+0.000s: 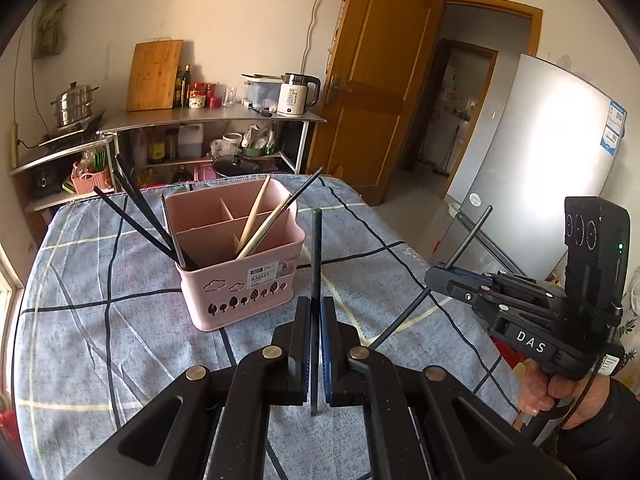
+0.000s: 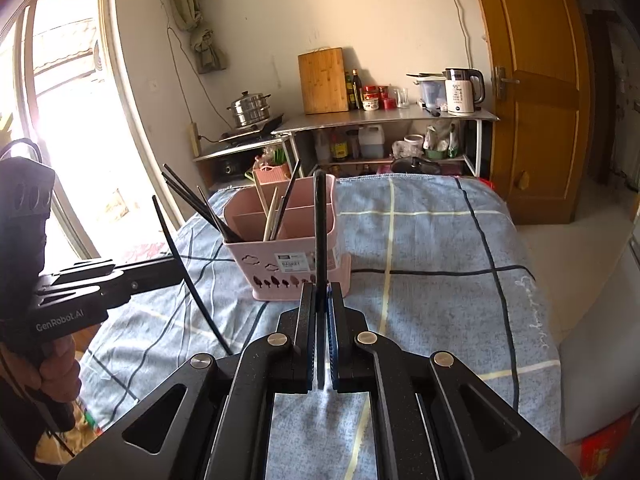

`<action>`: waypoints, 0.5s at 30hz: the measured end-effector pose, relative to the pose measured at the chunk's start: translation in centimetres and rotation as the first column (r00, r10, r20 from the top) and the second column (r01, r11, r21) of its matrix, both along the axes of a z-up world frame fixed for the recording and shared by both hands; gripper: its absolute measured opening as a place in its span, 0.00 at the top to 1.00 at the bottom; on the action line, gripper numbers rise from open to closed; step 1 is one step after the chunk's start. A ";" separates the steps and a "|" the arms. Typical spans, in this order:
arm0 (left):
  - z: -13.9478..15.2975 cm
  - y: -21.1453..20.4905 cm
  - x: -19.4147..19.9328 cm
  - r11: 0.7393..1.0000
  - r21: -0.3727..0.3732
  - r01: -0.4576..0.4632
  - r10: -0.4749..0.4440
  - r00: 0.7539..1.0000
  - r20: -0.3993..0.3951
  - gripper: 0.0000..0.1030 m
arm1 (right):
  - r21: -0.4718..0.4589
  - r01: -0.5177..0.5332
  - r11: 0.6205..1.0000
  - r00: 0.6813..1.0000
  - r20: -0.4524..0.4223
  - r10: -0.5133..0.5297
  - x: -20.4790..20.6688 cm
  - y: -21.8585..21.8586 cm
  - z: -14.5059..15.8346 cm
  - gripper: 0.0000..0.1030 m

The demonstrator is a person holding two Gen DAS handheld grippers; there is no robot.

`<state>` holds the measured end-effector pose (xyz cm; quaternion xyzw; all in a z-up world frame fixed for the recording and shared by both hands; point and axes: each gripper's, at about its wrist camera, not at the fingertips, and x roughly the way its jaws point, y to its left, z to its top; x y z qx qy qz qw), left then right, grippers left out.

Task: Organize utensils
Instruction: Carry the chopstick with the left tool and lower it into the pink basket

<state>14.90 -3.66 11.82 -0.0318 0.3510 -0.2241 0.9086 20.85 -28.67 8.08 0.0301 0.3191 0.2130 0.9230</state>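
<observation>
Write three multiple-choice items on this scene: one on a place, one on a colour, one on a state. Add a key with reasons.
1. Where does the pink basket stand?
A. on the checked cloth
B. on the steel shelf
C. on the floor

2. What colour is the chopstick in the left tool?
A. pale wood
B. black
C. red

3. How is the right tool?
A. open, empty
B. shut on a chopstick
C. shut on the basket

Key: 1 A, the checked cloth lies under it. 2 B, the stick is dark throughout. 3 B, a black chopstick stands clamped between its jaws.
</observation>
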 end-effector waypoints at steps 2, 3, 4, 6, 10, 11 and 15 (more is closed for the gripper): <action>0.0 0.0 -0.3 1.000 0.000 0.000 0.000 1.000 -0.001 0.96 | -0.002 0.000 1.000 1.000 -0.005 0.000 0.1 0.1 -0.1 0.95; -0.1 0.0 -0.4 1.000 0.002 0.000 0.000 1.000 -0.001 0.96 | -0.004 -0.001 1.000 1.000 -0.006 0.001 0.0 0.1 -0.1 0.95; -0.1 0.1 -0.4 1.000 0.003 0.000 0.000 1.000 0.000 0.96 | -0.007 -0.002 1.000 1.000 -0.007 0.002 -0.1 0.1 -0.1 0.95; 0.0 0.2 -0.4 1.000 0.005 -0.002 0.002 1.000 0.002 0.96 | -0.010 -0.004 1.000 1.000 -0.005 0.004 -0.3 0.1 -0.1 0.95; 0.3 0.6 -0.5 1.000 -0.002 -0.008 0.008 1.000 0.007 0.96 | -0.006 -0.010 1.000 1.000 0.005 0.010 -0.6 0.1 0.4 0.95; 0.4 0.7 -0.5 1.000 -0.003 -0.009 0.009 1.000 0.010 0.96 | -0.004 -0.012 1.000 1.000 0.009 0.012 -0.6 0.2 0.6 0.95; 1.4 1.5 -0.7 1.000 -0.008 -0.020 0.020 1.000 0.024 0.96 | 0.003 -0.023 1.000 0.999 0.027 0.023 -0.6 0.5 1.4 0.95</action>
